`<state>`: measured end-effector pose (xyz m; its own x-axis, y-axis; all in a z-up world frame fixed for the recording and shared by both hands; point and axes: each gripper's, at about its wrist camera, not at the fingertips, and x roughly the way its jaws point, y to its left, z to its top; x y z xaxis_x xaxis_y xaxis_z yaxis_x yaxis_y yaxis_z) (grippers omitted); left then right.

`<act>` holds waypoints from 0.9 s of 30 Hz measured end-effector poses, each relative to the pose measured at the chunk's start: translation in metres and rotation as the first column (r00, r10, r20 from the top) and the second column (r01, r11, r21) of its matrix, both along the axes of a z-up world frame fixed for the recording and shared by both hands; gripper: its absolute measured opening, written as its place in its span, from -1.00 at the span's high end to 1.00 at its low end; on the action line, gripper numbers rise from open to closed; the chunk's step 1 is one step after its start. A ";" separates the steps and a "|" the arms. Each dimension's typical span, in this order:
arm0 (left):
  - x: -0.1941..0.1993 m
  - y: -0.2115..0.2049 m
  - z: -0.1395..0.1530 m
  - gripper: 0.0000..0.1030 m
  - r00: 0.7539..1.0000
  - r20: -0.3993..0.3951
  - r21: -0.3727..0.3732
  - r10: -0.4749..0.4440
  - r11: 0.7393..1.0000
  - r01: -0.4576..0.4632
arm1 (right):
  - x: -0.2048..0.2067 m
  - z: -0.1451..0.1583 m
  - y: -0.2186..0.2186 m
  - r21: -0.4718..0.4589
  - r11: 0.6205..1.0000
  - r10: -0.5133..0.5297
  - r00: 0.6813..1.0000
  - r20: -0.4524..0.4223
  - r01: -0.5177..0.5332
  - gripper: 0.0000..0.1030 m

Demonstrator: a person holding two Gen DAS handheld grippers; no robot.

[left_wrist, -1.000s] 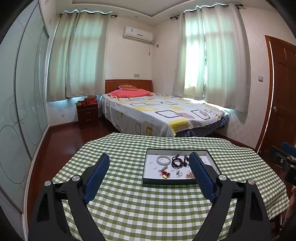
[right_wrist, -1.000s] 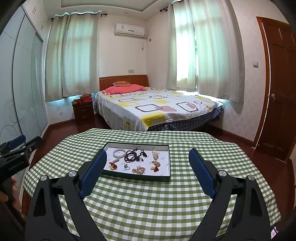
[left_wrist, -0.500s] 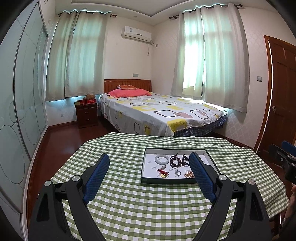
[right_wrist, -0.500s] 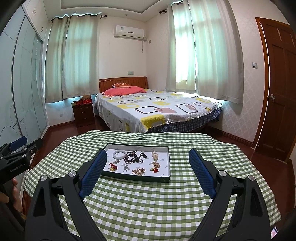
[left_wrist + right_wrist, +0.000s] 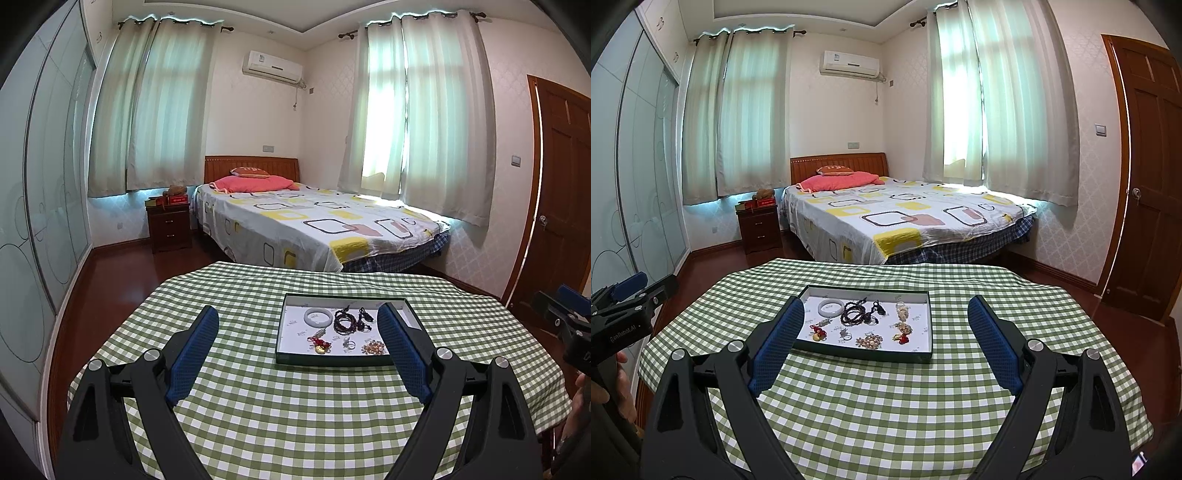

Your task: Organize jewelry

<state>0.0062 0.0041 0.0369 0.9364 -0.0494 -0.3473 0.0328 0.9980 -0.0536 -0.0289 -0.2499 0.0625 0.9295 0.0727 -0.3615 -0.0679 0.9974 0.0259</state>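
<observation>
The tray sits on the green checked surface, toward the far side, and it holds the jewelry. In the right wrist view, a white bangle lies at the tray's 10 o'clock corner. Just beside it, toward 3 o'clock, is a dark bead bracelet. A gold brooch lies near the tray's 6 o'clock edge.

The left gripper hangs above the surface with its blue fingers spread wide, holding nothing. The tray shows near its 1 o'clock side.

The right gripper also hangs above the surface. Its fingers are spread wide and hold nothing. The tray lies at its 11 o'clock side.

A bed stands behind the surface, at 12 o'clock.
</observation>
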 end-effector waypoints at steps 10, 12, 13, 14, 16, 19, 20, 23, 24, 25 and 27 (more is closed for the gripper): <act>-0.002 -0.002 0.000 -0.64 1.000 0.006 0.000 -0.003 1.000 0.003 | 0.000 0.000 0.001 0.000 1.000 0.001 1.000 0.000 -0.001 -0.71; -0.002 -0.001 -0.001 -0.64 1.000 0.004 -0.001 -0.011 1.000 0.011 | -0.001 0.000 0.002 -0.001 1.000 0.002 1.000 0.000 -0.002 -0.71; -0.002 0.000 -0.001 -0.64 1.000 0.005 -0.003 -0.014 1.000 0.014 | -0.001 0.000 0.002 -0.001 1.000 0.002 1.000 0.001 -0.002 -0.71; -0.003 -0.001 -0.001 -0.64 1.000 0.007 -0.007 -0.015 1.000 0.015 | -0.001 0.000 0.002 -0.001 1.000 0.002 1.000 0.001 -0.002 -0.71; -0.002 0.001 -0.001 -0.64 1.000 0.009 -0.011 -0.012 1.000 0.012 | -0.001 0.000 0.002 0.000 1.000 0.002 1.000 0.000 -0.002 -0.71; -0.002 0.000 -0.001 -0.64 1.000 0.011 -0.010 -0.008 1.000 0.008 | -0.001 0.000 0.003 -0.002 1.000 0.004 1.000 0.000 -0.004 -0.71; -0.002 0.000 -0.001 -0.64 1.000 0.011 -0.010 -0.011 1.000 0.011 | -0.001 0.000 0.004 -0.002 1.000 0.005 1.000 0.000 -0.005 -0.71; -0.003 -0.001 -0.002 -0.64 1.000 0.007 0.002 -0.012 1.000 0.012 | -0.001 -0.001 0.004 -0.003 1.000 0.006 1.000 -0.001 -0.006 -0.71; -0.003 -0.002 -0.002 -0.64 1.000 0.007 0.007 -0.011 1.000 0.011 | -0.001 -0.001 0.005 -0.002 1.000 0.006 1.000 -0.002 -0.006 -0.71; -0.003 -0.002 -0.002 -0.64 1.000 0.006 0.008 -0.015 1.000 0.015 | -0.001 -0.001 0.005 -0.002 1.000 0.007 1.000 -0.002 -0.007 -0.71; -0.002 -0.002 -0.003 -0.64 1.000 0.000 -0.001 -0.028 1.000 0.028 | -0.001 -0.001 0.005 -0.001 1.000 0.007 1.000 -0.002 -0.007 -0.71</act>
